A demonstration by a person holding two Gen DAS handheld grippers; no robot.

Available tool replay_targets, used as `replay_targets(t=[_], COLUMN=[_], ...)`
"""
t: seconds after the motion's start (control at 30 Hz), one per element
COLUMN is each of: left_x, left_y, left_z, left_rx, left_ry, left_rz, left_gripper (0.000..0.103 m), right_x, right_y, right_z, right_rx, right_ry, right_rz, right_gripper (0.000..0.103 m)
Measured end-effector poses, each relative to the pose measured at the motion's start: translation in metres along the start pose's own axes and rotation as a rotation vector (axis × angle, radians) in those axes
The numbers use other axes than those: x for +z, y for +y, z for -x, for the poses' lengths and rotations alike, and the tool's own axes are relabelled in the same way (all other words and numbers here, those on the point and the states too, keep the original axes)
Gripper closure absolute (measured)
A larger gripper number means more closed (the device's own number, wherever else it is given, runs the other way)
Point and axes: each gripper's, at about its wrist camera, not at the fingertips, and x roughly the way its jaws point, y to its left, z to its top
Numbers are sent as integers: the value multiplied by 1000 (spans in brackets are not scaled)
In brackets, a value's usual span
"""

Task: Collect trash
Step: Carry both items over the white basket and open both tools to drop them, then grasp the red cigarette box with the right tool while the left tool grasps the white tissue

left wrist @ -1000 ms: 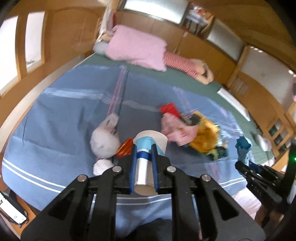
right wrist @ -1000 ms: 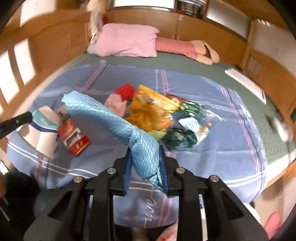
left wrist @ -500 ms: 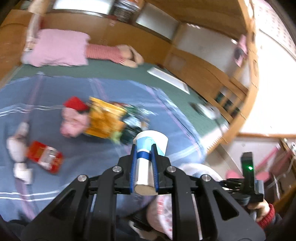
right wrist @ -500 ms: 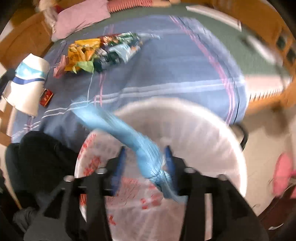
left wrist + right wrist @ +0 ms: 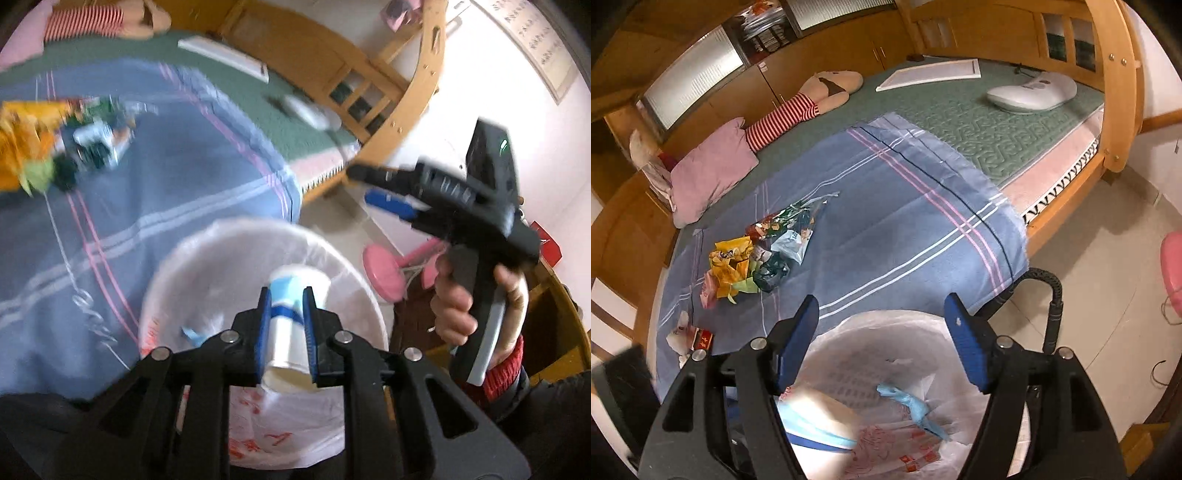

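My left gripper (image 5: 285, 295) is shut on a white paper cup with blue bands (image 5: 291, 314) and holds it over the white-lined trash bin (image 5: 207, 251) beside the bed. The cup also shows blurred in the right wrist view (image 5: 816, 421). My right gripper (image 5: 881, 325) is open and empty above the same bin (image 5: 886, 332); it also shows in the left wrist view (image 5: 376, 188). The blue crumpled wrapper (image 5: 912, 406) lies inside the bin. A pile of wrappers (image 5: 753, 254) lies on the blue blanket (image 5: 886, 221).
A red packet and white tissues (image 5: 690, 338) lie near the blanket's edge. A pink pillow (image 5: 709, 173) and striped doll (image 5: 798, 107) are at the head of the bed. A white flat object (image 5: 1030, 92) lies on the green mattress. A pink stool (image 5: 384, 269) stands on the floor.
My right gripper has opened and let the blue wrapper fall into the bin, then lifted. My left gripper has swung the cup from above the bed to over the bin.
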Motion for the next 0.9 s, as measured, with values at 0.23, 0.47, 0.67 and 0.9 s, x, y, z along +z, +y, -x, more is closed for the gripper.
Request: replay_targets(t=[0.23, 0.47, 0.67, 0.9], left_x=[11, -22, -64, -76], left_y=[67, 205, 273, 284], left_z=[93, 233, 240, 252], left_rx=[316, 1047, 1010, 988], left_ry=[-250, -380, -397, -487], left_rz=[126, 571, 820, 913], left_gripper=[40, 37, 28, 19], right_x=[-3, -21, -67, -120], right_y=[29, 142, 294, 403], right_z=[-26, -81, -155, -234], right_rx=[16, 114, 251, 305], right_ry=[38, 140, 263, 386], right_rz=[53, 309, 724, 962], right_gripper=[34, 34, 34, 34])
